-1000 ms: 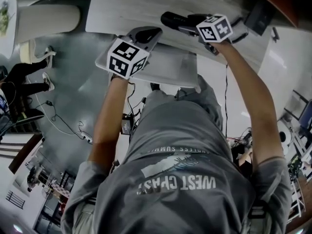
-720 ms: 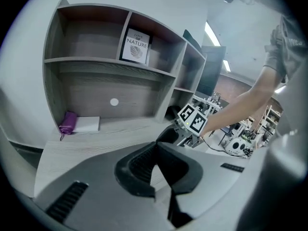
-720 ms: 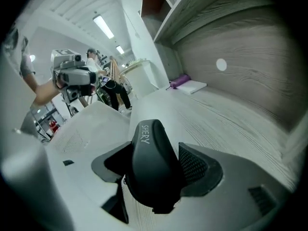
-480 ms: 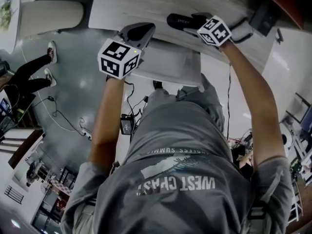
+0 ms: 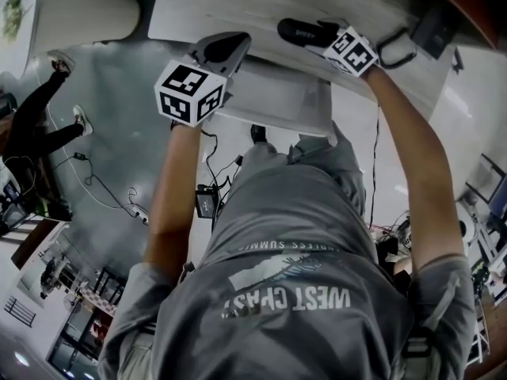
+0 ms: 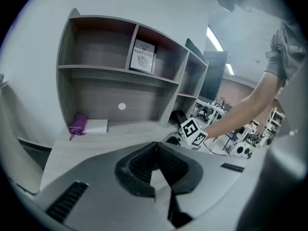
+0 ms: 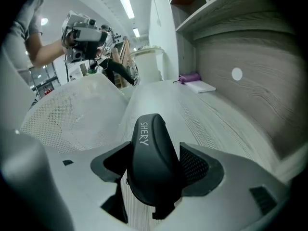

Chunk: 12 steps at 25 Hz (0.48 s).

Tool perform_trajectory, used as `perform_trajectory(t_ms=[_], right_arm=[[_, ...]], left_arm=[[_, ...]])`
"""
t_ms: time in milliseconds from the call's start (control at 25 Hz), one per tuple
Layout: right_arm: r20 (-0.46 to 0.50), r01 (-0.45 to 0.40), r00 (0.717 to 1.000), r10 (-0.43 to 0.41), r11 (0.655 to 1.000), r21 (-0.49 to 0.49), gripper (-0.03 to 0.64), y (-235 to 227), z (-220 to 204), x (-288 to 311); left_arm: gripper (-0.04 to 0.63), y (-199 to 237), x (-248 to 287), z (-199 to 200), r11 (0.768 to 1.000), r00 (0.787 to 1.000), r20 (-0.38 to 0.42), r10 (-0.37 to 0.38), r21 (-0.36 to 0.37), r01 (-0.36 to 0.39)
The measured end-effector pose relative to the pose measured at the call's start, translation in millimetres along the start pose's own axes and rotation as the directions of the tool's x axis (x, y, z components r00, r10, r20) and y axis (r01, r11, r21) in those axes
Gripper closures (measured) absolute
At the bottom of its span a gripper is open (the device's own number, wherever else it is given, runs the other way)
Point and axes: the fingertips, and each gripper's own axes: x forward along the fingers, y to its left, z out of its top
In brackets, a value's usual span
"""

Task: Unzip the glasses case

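- On the pale desk (image 5: pixel 238 6), in the head view, the black glasses case (image 5: pixel 303 31) lies lengthwise ahead of the right gripper (image 5: pixel 326 38), whose jaws reach over its near end. The left gripper (image 5: pixel 224 47) hangs well apart to the left, over the desk's near edge, carrying nothing.
- In the left gripper view, the two jaws stand pressed together with nothing between them, and only bare desk shows beyond their tips. The right gripper shows ahead and to the right, so this gripper faces roughly toward the work but is not near the case. A purple pouch (image 6: pixel 77 124) and a white pad (image 6: pixel 96 125) lie at the back of the desk, away from both grippers.
- In the right gripper view, the jaws stand wide and the case fills the gap, its sides against both pads. I judge this a grip on a wide thing. Whether the case rests on the desk or hangs just above it, I cannot tell. The shell looks closed all round, with no gap between lid and base, and the zip pull cannot be made out with certainty.
- Progress, as I judge it: the case is in hand and steadied, which is only preparation, and the unzipping is not begun. It remains to bring the left gripper across, part its jaws, pinch the zip pull and run it round the seam while the right gripper holds the case.
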Motion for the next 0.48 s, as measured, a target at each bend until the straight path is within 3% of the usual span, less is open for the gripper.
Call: perform_trajectory(t_ms=[480], right_arm=[[-0.102, 0.075, 0.991, -0.087, 0.99, -0.116, 0.273, 1, 1, -8]], left_arm=[[0.595, 3, -30, 15, 0.999, 0.999, 0.048, 0.019, 0.028, -0.02]])
